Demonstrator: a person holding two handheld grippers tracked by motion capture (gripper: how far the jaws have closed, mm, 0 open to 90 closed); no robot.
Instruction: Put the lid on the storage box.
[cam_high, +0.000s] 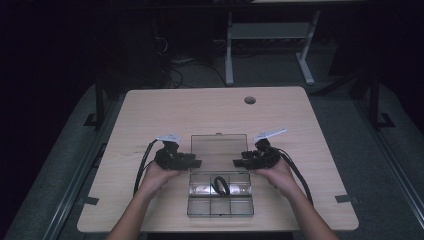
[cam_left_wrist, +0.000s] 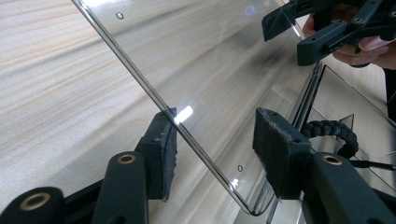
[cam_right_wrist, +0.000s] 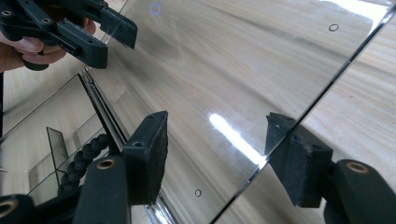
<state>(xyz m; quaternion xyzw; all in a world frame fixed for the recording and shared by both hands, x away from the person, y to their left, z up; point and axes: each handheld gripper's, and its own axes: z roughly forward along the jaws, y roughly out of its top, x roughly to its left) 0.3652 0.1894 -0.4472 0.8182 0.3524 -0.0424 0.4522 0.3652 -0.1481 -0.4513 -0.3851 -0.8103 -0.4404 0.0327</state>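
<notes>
A clear plastic compartment box (cam_high: 189, 201) lies open near the table's front edge. Its clear lid (cam_high: 219, 150) is swung back behind it. A black braided cord loop (cam_high: 220, 185) lies in a rear compartment, beside something white (cam_high: 202, 190). My left gripper (cam_high: 196, 162) is at the lid's left edge and my right gripper (cam_high: 237, 162) at its right edge. In the left gripper view, the open left gripper (cam_left_wrist: 217, 121) straddles the lid (cam_left_wrist: 196, 60)'s edge, with the cord (cam_left_wrist: 331, 130) behind. The right gripper (cam_right_wrist: 217, 123) likewise stands open around the lid (cam_right_wrist: 243, 65).
The wooden table (cam_high: 150, 115) has a round cable hole (cam_high: 250, 100) at the back. Beyond it stand a white desk frame (cam_high: 270, 35) and floor cables (cam_high: 170, 70). The other gripper shows across the lid in each gripper view.
</notes>
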